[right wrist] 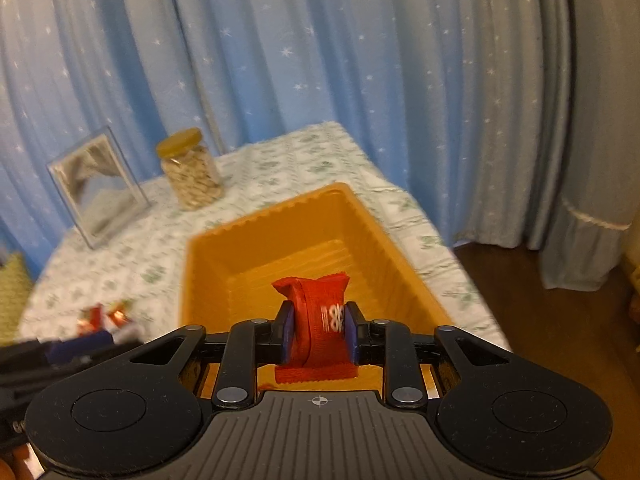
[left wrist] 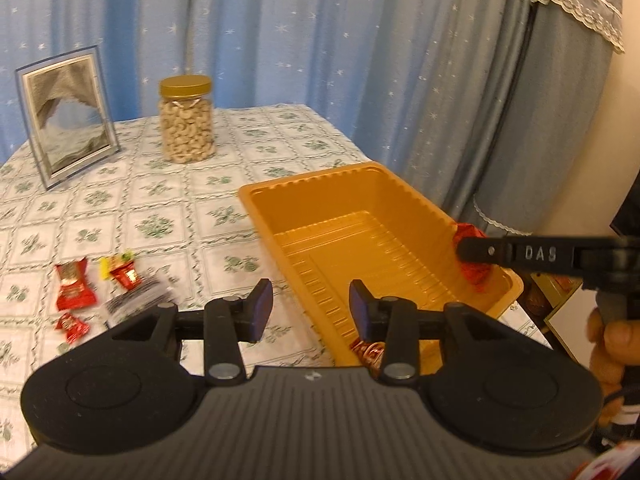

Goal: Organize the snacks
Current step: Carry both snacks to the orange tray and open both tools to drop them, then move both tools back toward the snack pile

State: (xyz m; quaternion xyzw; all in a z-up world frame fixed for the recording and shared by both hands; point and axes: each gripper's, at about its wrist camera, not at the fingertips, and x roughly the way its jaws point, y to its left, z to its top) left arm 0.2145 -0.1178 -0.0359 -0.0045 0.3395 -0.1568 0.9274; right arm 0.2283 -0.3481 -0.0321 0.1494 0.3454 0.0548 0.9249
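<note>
Warm dim light, motion blur, fisheye edges

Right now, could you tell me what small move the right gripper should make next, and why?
Probably open the right gripper: it is shut on a red packet held over the tray, so letting go should drop it inside. The left gripper is open and holds nothing.

"DAS" stands in raised letters on the black finger of the right gripper (left wrist: 476, 250). The red packet (right wrist: 320, 320) carries sideways white figures, seemingly "86"; other wrappers' print is too blurred.
</note>
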